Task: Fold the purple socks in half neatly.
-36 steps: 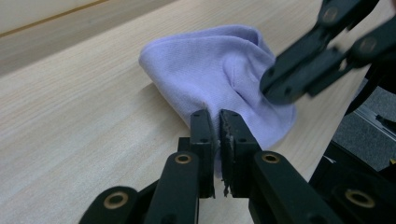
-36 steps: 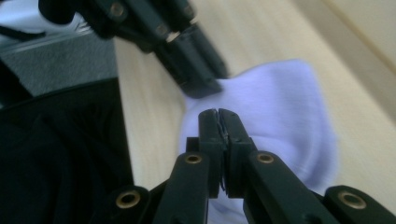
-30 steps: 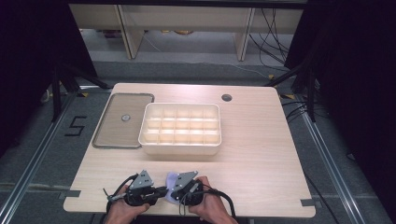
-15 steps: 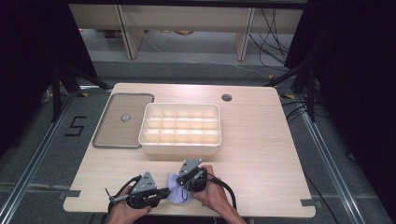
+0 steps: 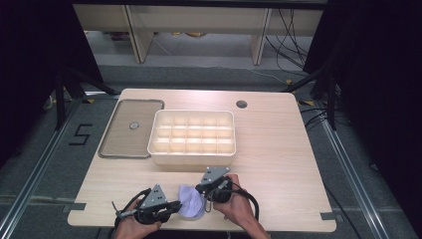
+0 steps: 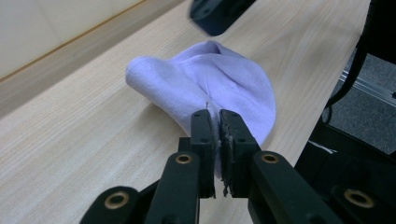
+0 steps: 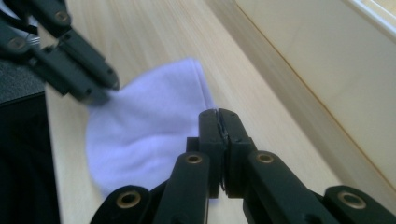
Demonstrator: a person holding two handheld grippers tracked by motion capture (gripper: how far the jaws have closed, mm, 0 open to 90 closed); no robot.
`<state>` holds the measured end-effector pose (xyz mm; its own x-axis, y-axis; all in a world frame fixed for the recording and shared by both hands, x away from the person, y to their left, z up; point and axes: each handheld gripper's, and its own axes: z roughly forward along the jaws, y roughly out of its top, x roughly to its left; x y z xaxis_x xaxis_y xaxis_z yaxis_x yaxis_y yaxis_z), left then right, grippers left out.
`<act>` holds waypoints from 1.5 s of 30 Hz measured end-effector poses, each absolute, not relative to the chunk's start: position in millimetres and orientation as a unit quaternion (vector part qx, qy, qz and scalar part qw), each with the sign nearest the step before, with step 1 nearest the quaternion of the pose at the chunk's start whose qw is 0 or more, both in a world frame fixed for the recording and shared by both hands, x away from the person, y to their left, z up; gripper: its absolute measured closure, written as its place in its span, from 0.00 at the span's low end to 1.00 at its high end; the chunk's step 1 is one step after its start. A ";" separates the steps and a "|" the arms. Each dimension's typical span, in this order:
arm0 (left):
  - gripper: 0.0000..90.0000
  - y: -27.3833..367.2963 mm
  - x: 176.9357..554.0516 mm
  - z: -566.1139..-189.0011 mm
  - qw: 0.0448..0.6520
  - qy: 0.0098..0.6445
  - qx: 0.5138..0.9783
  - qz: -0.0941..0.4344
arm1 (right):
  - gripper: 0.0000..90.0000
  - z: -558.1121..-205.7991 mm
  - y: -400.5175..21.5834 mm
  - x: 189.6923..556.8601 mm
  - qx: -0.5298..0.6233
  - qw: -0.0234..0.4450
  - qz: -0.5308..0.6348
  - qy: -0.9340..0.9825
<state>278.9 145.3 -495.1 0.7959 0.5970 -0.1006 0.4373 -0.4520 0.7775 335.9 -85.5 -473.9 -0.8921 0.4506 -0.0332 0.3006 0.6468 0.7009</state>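
Pinching now with both: our left hand-held gripper (image 6: 214, 122) has its jaws clamped on the lilac cloth (image 6: 205, 88), our right hand-held gripper (image 7: 218, 122) nipped on its opposite edge, low over the surface (image 5: 278, 149) near its front edge. Pull unevenly and we judge 1 thin bite slips free.

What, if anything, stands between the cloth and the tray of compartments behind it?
Nothing visible. The cloth, pinched by the left gripper and the right gripper, lies near the table's front edge. Bare wood runs from it to the tray. The flat lid lies left of the tray, off that path.
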 end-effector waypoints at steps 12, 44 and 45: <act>0.93 136.5 272.5 -487.8 0.435 0.294 0.845 0.098 | 0.97 -498.5 -103.2 320.3 0.218 0.055 0.344 0.912; 0.92 86.7 280.2 -501.9 0.406 0.216 0.884 0.084 | 0.97 -464.2 -104.0 331.7 0.215 0.053 0.410 0.885; 0.92 87.0 279.9 -501.8 0.406 0.216 0.884 0.086 | 0.97 -464.6 -99.8 331.8 0.206 0.049 0.414 0.885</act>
<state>279.9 87.0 -501.8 0.8920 0.4513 -0.0240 0.3126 -0.5777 0.7540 331.8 -99.8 -464.6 -0.9102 0.4059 0.0828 0.3240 0.5730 0.7528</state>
